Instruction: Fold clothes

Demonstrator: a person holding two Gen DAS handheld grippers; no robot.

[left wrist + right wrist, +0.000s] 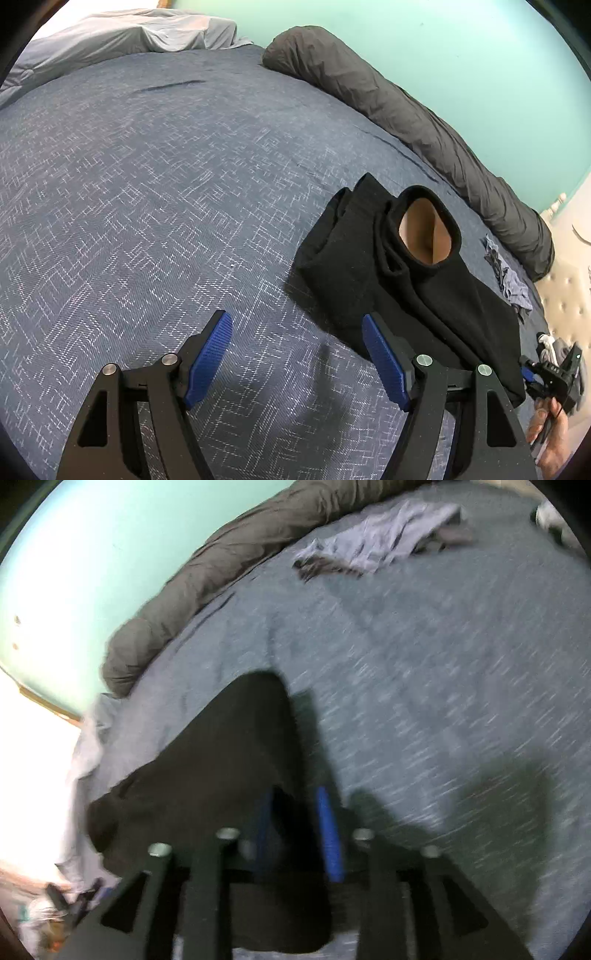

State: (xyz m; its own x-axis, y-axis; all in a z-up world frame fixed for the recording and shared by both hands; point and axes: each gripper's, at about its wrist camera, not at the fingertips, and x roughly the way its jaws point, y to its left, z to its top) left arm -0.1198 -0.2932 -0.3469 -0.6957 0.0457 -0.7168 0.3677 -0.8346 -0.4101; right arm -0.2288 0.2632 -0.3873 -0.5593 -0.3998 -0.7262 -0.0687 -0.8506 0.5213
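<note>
A black garment point(376, 273) lies partly folded on the blue patterned bedspread point(147, 206), its collar opening showing a tan lining point(424, 236). My left gripper point(297, 354) is open and empty, just left of the garment's near edge, with its right finger at the cloth. The right gripper shows at the far right of the left wrist view point(550, 376), held in a hand at the garment's end. In the blurred right wrist view my right gripper point(295, 834) is shut on the black garment point(221, 760), which hangs from the blue pads.
A long dark grey bolster point(406, 110) lies along the teal wall. A crumpled light blue-grey garment point(388, 542) lies on the bed beyond. Light grey bedding point(129, 33) is piled at the far left. A cream tufted headboard point(565, 295) stands at the right.
</note>
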